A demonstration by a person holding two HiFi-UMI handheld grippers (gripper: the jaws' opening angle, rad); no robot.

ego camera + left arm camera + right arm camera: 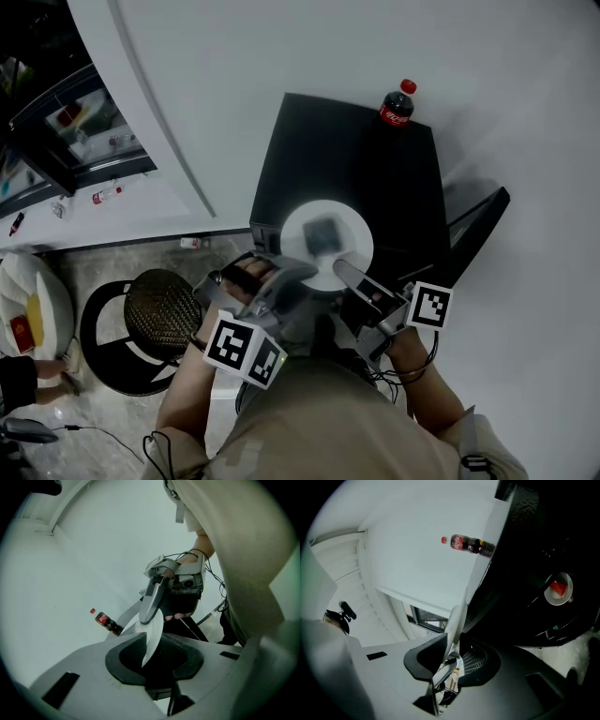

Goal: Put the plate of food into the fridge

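Observation:
A white plate [326, 246] with a dark piece of food [324, 232] on it hangs over the near edge of the black fridge [375, 169]. My left gripper [284, 274] is shut on the plate's near-left rim. My right gripper [349, 274] pinches the near-right rim. In the left gripper view the plate [152, 637] runs edge-on between my pads [126, 656], and the right gripper [152, 603] clamps its far side. In the right gripper view the rim [455, 618] sits tight between the pads [426, 656] of that gripper [452, 651].
A cola bottle [397, 103] stands on the fridge's far edge, also seen as a bottle [107, 622] and a bottle [468, 543]. A dark panel [480, 223] juts out at the fridge's right. A round black stool [161, 314] stands on the floor at the left.

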